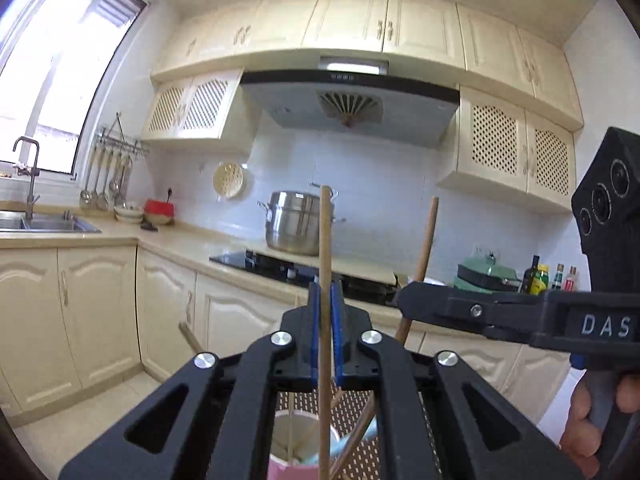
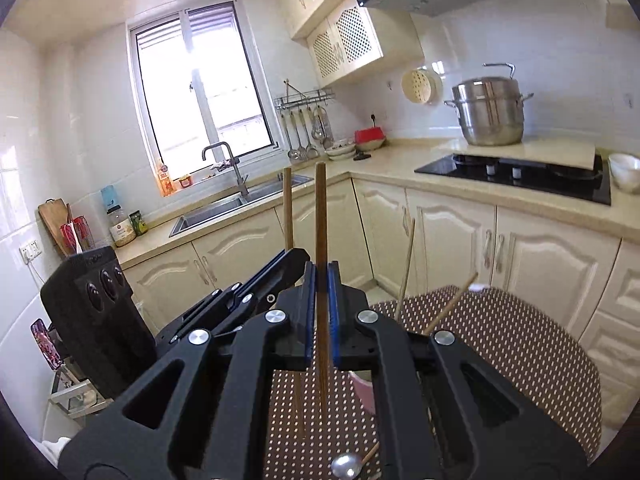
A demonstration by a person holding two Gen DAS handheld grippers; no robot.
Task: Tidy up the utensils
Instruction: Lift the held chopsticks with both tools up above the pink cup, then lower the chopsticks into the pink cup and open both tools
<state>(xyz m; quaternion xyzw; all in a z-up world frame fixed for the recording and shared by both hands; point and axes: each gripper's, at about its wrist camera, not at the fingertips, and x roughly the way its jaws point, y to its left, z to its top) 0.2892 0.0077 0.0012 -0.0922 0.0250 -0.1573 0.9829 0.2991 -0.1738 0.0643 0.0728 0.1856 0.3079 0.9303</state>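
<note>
Left gripper (image 1: 326,300) pinches light chopstick (image 1: 325,240), long axis upright, tip above pink cup (image 1: 280,466), probably on dotted table (image 2: 500,340). Right gripper (image 2: 321,280) pinches darker chopstick (image 2: 321,216), upright, beside cup.

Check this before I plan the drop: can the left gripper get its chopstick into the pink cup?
Probably yes. The left gripper holds its chopstick upright, and the pink cup sits open just beneath it.

A light wooden chopstick (image 1: 325,248) stands upright at centre frame, above a pink cup (image 1: 298,454) of utensils at the bottom edge. A darker chopstick (image 2: 321,232) stands upright mid-frame; a pearl-tipped stick (image 2: 347,465) lies below.
</note>
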